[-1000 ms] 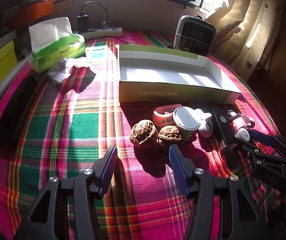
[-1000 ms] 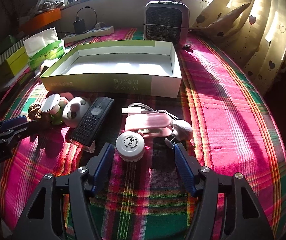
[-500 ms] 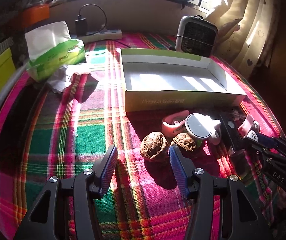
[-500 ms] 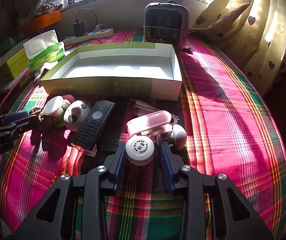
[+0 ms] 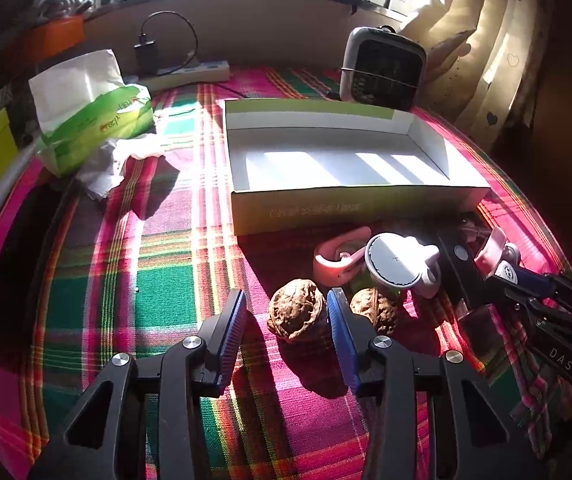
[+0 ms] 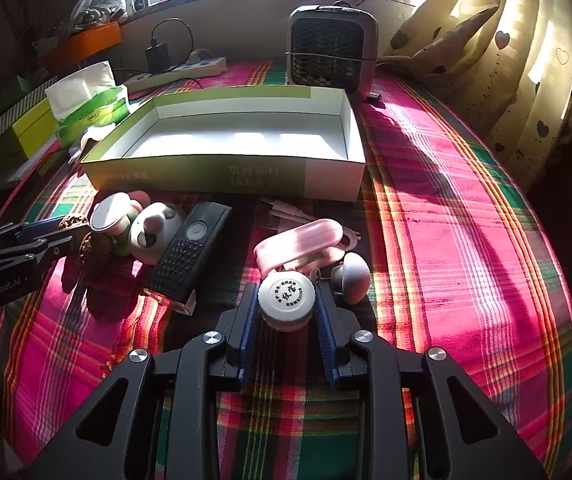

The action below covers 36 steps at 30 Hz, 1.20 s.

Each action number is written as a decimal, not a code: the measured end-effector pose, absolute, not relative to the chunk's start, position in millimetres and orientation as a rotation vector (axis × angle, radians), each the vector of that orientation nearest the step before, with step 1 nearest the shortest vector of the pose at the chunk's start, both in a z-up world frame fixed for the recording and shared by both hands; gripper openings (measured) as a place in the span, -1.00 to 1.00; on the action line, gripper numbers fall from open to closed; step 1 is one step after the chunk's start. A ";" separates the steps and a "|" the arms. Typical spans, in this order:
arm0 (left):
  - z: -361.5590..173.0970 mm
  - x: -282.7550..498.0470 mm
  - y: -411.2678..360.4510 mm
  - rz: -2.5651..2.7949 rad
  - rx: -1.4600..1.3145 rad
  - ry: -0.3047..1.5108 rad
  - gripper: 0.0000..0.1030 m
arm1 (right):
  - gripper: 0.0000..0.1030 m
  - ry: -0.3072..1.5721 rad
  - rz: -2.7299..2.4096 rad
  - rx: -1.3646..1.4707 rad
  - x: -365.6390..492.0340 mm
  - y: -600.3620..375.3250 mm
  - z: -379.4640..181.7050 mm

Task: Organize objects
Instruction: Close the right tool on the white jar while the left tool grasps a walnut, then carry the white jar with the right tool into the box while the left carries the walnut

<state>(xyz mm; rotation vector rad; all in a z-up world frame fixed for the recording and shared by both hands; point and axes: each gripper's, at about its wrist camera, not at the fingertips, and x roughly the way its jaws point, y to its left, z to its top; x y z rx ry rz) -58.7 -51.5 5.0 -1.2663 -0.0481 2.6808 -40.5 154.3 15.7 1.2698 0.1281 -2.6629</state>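
A plaid cloth [image 5: 158, 264] in pink, green and red covers the worktop; its weave is coarse, and its lower left in the left wrist view sinks into shadow where nothing can be made out. At upper centre of both views sits an open cardboard box [image 5: 462, 168], rectangular and shallow, white inside with a yellow-green outer wall; the print on its near wall is too faint to read. Behind it stands a small heater [image 6: 332, 54] with a dark grille, and at upper left a soft green tissue pack [image 5: 94, 120] with crumpled tissue beside it.

Just below the box, in the right wrist view, lie a black remote [image 6: 188, 252] with a dotted face, a pink glossy case [image 6: 298, 240] partly hiding a cable, a grey rounded knob [image 6: 352, 276], and a cluster of pale rounded plastic pieces [image 6: 152, 232] whose shapes overlap too much to separate.

The right tool [image 6: 285, 308] is closing, its ribbed blue pads against both sides of a small white jar [image 6: 286, 300] with a round printed lid, at lower centre; the jar's base is hidden.

The left tool [image 5: 286, 312] is closing around a wrinkled brown walnut [image 5: 296, 314] at centre; the right-hand pad touches it, the other stands apart. A second walnut [image 5: 378, 308] sits just beside, half hidden behind that pad.
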 end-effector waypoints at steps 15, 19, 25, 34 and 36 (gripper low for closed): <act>6.2 -57.1 -48.1 2.674 -1.266 -0.057 -0.47 | -0.45 0.110 -2.656 1.263 -39.9 155.6 16.4; 8.7 -54.0 -46.5 2.673 -1.260 -0.051 -0.47 | -0.45 0.102 -2.655 1.249 -38.4 156.4 17.6; 20.6 -50.4 -42.1 2.674 -1.232 -0.034 -0.47 | -0.45 0.098 -2.661 1.214 -35.7 157.9 27.0; 37.5 -58.2 -34.8 2.662 -1.208 -0.023 -0.47 | -0.45 0.085 -2.662 1.145 -43.7 160.1 47.4; 40.8 -63.1 -34.5 2.671 -1.202 -0.014 -0.47 | -0.45 0.083 -2.659 1.135 -49.0 160.2 51.7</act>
